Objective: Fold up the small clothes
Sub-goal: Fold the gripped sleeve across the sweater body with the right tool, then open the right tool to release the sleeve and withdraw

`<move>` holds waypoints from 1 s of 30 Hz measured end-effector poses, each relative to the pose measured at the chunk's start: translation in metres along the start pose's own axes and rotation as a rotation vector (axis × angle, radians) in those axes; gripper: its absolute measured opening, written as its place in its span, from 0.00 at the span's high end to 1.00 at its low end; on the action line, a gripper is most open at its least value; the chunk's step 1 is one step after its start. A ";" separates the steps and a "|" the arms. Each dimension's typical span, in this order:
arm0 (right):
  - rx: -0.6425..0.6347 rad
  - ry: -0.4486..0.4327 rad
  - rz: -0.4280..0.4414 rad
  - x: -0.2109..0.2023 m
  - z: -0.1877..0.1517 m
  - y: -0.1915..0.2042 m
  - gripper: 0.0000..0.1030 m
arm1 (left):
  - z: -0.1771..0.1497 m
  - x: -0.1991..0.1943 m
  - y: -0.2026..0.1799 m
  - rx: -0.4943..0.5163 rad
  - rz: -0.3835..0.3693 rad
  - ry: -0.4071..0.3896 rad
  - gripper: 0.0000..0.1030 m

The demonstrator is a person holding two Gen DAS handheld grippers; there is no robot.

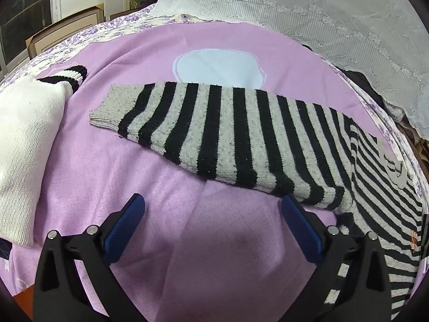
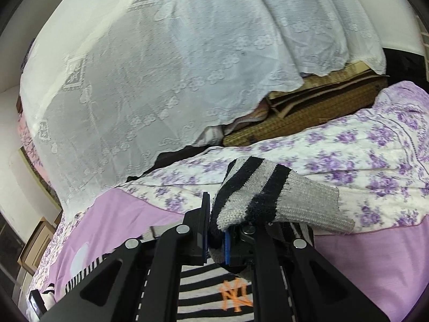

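Observation:
A grey and black striped sweater [image 1: 241,139] lies on a pink cloth [image 1: 134,177], one sleeve stretched out to the left with its cuff at centre left. My left gripper [image 1: 211,220] is open and empty, hovering over the pink cloth just in front of the sleeve. In the right wrist view my right gripper [image 2: 217,230] is shut on the other sleeve [image 2: 268,196] of the striped sweater and holds its cuff up above the body, which shows an orange NY logo [image 2: 236,295].
A folded white knit garment [image 1: 26,139] with black stripes lies at the left. A white lace cover [image 1: 321,13] drapes over things behind the bed. A purple floral sheet [image 2: 348,147] lies under the pink cloth. Woven mats [image 2: 308,107] sit at the back right.

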State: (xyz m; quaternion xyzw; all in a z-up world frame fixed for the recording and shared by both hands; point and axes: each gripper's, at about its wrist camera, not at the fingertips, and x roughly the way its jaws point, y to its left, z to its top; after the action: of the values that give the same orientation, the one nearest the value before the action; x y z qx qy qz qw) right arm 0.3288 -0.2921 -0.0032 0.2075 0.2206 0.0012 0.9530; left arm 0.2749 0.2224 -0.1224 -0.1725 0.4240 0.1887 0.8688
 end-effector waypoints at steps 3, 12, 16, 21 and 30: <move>-0.019 0.012 0.031 0.005 -0.003 0.019 0.91 | -0.001 0.002 -0.004 0.007 0.006 0.004 0.04; -0.129 0.099 0.071 0.037 -0.036 0.079 0.91 | -0.003 0.004 -0.008 0.022 0.015 0.013 0.04; -0.266 0.207 0.010 0.068 -0.072 0.102 0.91 | -0.003 0.005 -0.008 0.033 0.016 0.017 0.04; -0.462 0.447 -0.041 0.112 -0.136 0.116 0.73 | -0.003 0.008 -0.010 0.041 0.017 0.030 0.04; -0.615 0.390 0.094 0.063 -0.145 0.136 0.37 | -0.004 0.011 -0.009 0.037 0.014 0.039 0.04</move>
State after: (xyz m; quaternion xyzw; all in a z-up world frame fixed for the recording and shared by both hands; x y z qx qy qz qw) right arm 0.3365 -0.1050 -0.0938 -0.0830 0.3777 0.1507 0.9098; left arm 0.2825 0.2145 -0.1320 -0.1570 0.4453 0.1833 0.8622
